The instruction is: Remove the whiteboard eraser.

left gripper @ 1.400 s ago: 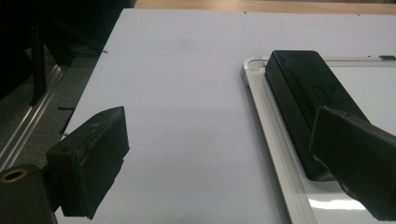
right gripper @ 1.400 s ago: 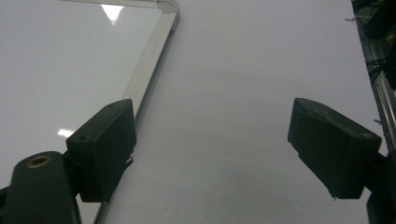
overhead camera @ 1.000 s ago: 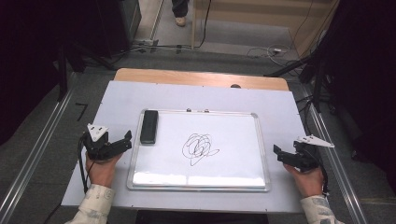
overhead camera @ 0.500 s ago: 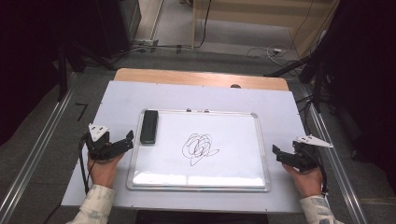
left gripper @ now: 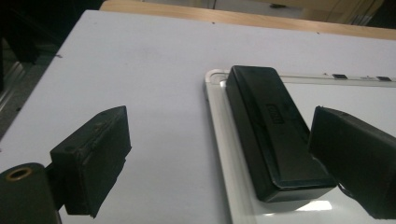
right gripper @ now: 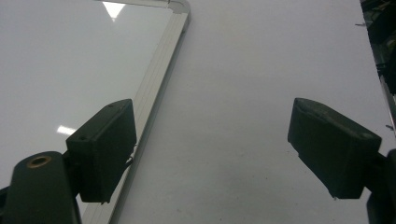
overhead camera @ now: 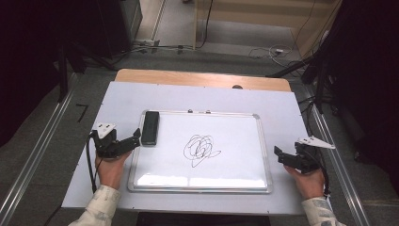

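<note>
A whiteboard with a silver frame lies flat in the middle of the white table, with a black scribble drawn near its centre. A black eraser rests on the board's upper left corner. My left gripper is open just left of the board, its jaws pointing at the eraser, with one jaw over the board's edge. My right gripper is open and empty beside the board's right frame.
The white table sheet covers a wooden top showing at the far edge. Metal rails run along both sides. Cables lie on the floor beyond the table.
My left gripper has moved slightly right and forward toward the eraser. The right gripper has barely moved.
</note>
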A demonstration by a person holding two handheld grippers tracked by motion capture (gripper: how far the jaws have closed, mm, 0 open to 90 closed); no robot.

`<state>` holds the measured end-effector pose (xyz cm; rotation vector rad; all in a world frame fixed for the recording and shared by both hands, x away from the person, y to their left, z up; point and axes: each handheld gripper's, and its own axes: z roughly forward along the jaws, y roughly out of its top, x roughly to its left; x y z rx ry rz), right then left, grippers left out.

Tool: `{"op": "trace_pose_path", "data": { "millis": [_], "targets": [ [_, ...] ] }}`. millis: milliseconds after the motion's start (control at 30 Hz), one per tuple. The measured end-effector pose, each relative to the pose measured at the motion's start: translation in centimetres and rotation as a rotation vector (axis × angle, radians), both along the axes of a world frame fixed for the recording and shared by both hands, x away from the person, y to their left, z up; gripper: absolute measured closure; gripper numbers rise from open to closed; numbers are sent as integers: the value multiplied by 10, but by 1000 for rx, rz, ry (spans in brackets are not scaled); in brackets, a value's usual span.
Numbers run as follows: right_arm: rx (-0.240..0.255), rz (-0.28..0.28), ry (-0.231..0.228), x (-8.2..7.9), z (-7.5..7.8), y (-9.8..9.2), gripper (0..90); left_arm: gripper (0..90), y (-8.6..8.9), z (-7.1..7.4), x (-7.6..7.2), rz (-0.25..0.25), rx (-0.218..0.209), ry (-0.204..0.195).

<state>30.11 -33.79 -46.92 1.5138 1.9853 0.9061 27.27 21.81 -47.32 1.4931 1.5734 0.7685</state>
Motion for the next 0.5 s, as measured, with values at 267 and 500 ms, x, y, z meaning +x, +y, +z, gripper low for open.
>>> {"op": "trace_pose_path", "data": {
  "millis": [267, 500],
  "targets": [
    [-8, 7, 1, 1, -1, 3, 139, 89, -19, 0, 15, -32, 0, 8],
    [-7, 9, 1, 1, -2, 4, 139, 125, -27, -3, 35, -41, -5, 34]
  ]
}}
